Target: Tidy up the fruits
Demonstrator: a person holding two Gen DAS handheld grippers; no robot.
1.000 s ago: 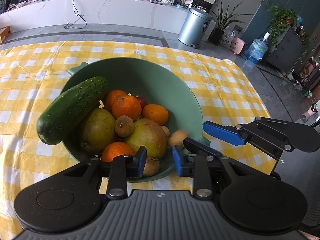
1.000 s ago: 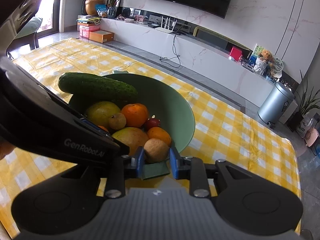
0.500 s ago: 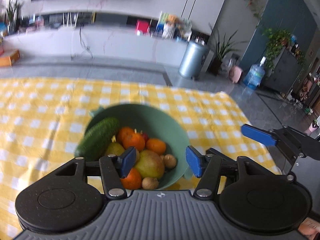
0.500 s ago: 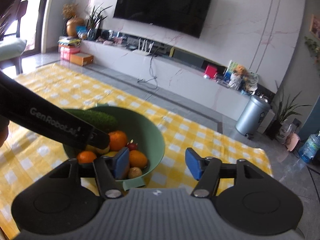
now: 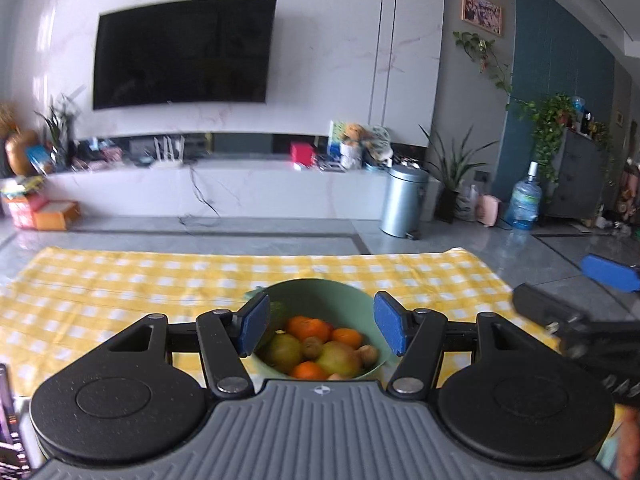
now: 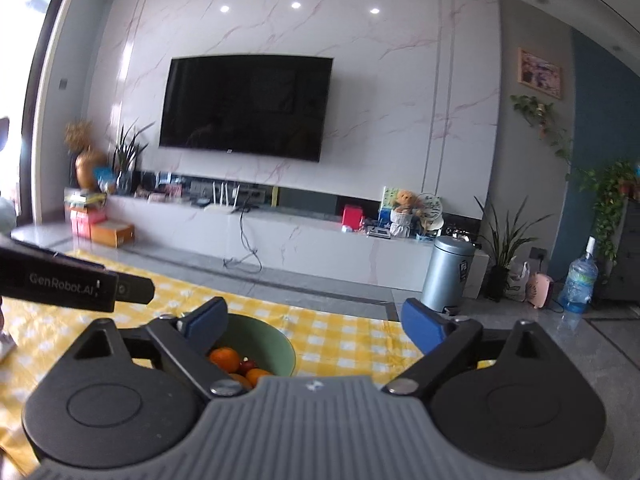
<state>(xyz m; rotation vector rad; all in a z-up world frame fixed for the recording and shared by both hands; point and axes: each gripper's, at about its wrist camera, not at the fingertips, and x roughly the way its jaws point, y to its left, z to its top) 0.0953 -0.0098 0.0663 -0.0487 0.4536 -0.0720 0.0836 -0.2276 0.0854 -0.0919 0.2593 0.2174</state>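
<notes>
The left gripper (image 5: 321, 329) gapes wide and empty, low centre of its view; the right gripper (image 6: 316, 322) likewise, holding nothing. Between each pair of blue pads sits the green bowl (image 5: 352, 304) of fruits (image 5: 320, 346), on the yellow checked cloth (image 5: 120, 288). Risk: a blind descent could clip the rim and tip the heaped bowl. "GenRobot.AI" reads at the right view's left edge.

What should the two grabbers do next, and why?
Probably just rest away from the table. Both the left gripper and the right gripper are open, holding nothing, and raised back from the green bowl. The oranges and other fruit sit inside the bowl, and no loose fruit shows on the yellow checked cloth.
</notes>
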